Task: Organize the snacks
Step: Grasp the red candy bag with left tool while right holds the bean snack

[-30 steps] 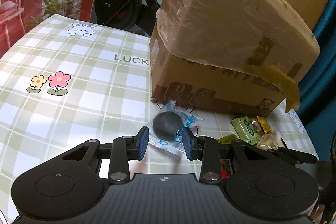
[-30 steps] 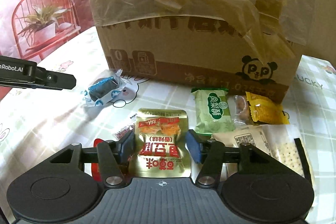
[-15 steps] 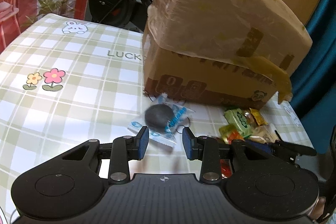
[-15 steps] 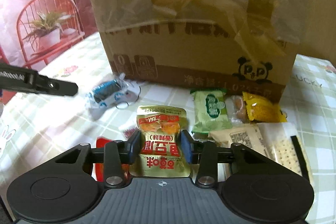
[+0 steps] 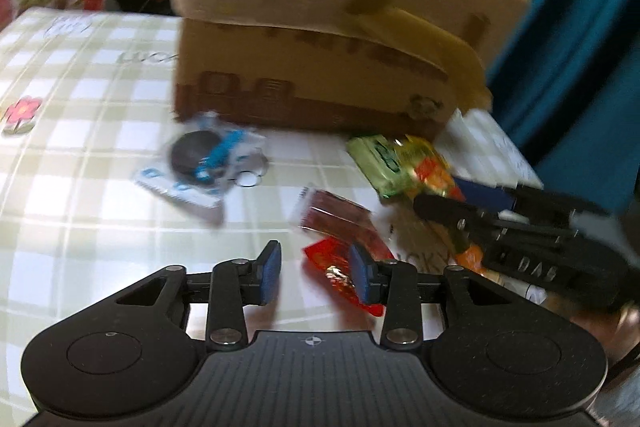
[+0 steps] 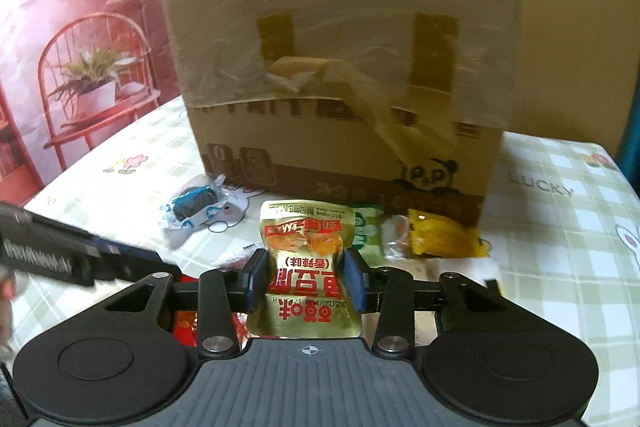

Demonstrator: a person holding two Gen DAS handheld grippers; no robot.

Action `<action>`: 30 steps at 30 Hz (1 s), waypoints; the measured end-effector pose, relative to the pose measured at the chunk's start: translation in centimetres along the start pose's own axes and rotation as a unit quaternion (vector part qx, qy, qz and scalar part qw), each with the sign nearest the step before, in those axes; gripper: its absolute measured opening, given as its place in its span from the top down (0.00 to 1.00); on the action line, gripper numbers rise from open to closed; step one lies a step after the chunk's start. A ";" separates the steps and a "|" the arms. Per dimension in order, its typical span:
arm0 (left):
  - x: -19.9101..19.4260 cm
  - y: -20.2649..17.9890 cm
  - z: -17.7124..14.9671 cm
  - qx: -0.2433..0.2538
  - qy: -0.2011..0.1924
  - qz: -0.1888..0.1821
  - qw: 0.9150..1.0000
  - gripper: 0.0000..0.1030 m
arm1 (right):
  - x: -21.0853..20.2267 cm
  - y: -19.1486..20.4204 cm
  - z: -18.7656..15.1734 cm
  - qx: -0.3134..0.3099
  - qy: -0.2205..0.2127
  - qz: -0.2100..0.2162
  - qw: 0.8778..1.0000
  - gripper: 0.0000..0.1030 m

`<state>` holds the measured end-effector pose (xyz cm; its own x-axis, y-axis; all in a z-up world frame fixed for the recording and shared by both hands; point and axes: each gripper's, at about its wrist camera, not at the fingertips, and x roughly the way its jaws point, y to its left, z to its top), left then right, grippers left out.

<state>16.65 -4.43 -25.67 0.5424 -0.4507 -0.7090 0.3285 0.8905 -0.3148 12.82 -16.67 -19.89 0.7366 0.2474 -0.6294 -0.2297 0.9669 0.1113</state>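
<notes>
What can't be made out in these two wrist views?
- Cardboard box: contents unseen; taped shut in both views.
- Red packets: print unreadable in the left wrist view, motion blur; in the right wrist view the right gripper covers them.
- Gold packet: lower edge hidden behind that gripper's body.
- Left gripper: whether it touches the red packets is unclear.

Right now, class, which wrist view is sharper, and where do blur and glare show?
Right wrist view: sharper, print readable on the gold foil snack packet. Left wrist view: smeared throughout, the brown cardboard box streaked, white glare on the green checked tablecloth.
</notes>
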 end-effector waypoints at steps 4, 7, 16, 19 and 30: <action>1.1 -0.7 0.2 -0.002 0.010 0.018 1.000 0.44 | -0.7 -0.8 -0.2 0.009 -0.006 -0.003 1.000 0.63; 1.8 -1.1 0.0 -0.025 0.023 0.023 0.999 0.44 | -0.9 -1.1 -0.4 0.015 -0.010 -0.004 1.000 0.63; 2.9 -3.6 -1.2 0.013 0.005 0.070 0.997 0.41 | -1.4 -1.2 -0.7 0.016 -0.015 -0.002 1.000 0.63; 3.2 -4.2 -1.5 0.023 -0.002 0.086 0.996 0.41 | -1.6 -1.3 -0.8 0.021 -0.018 -0.004 1.000 0.63; 2.8 -4.6 -2.0 0.061 -0.006 0.136 0.989 0.73 | -1.9 -2.0 -0.9 0.029 -0.023 -0.002 0.999 0.63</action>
<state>15.10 -9.68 -27.46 0.6327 -0.1968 -0.7490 0.2595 0.9651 -0.0344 11.35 -19.13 -19.57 0.7667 0.2448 -0.5935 -0.1904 0.9696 0.1540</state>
